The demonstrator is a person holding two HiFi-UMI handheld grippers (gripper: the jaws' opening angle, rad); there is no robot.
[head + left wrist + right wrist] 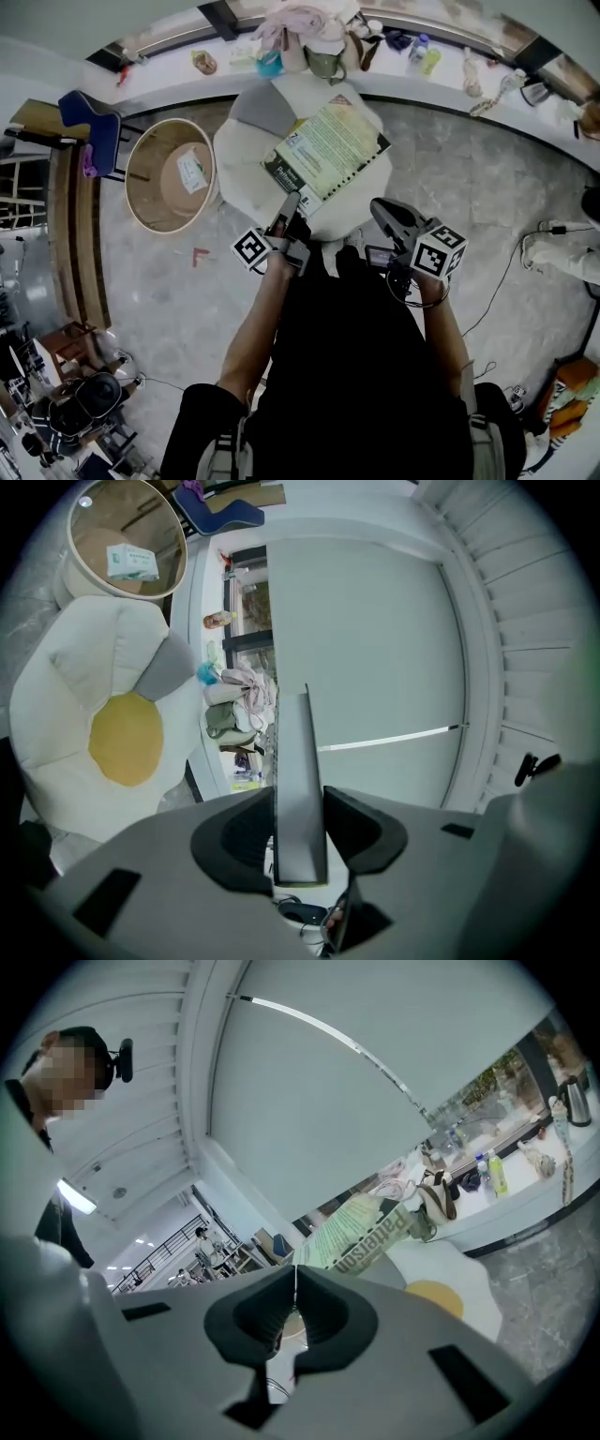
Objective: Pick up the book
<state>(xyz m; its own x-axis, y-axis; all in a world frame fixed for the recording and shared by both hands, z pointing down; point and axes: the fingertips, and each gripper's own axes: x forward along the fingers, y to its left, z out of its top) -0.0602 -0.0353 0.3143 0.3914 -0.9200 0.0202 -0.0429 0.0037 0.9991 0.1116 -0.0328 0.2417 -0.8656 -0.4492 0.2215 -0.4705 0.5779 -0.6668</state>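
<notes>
Surroundings: a white egg-shaped cushion with a yellow middle sits on the floor. Beside it stands a round basket holding a small box.
Behind: a long table along the window carries clothes, bottles and a cup. A blue chair stands far left.
In the way: nothing lies between either tool and the book.
Book: green, spiral-bound, over the cushion and held by its near corner.
Left tool: pinching the book's edge.
Right tool: jaws pressed together, empty, just beside the book.
Hard to tell: the left gripper view shows the book edge-on only. Whether its far edge touches the cushion is unclear.
</notes>
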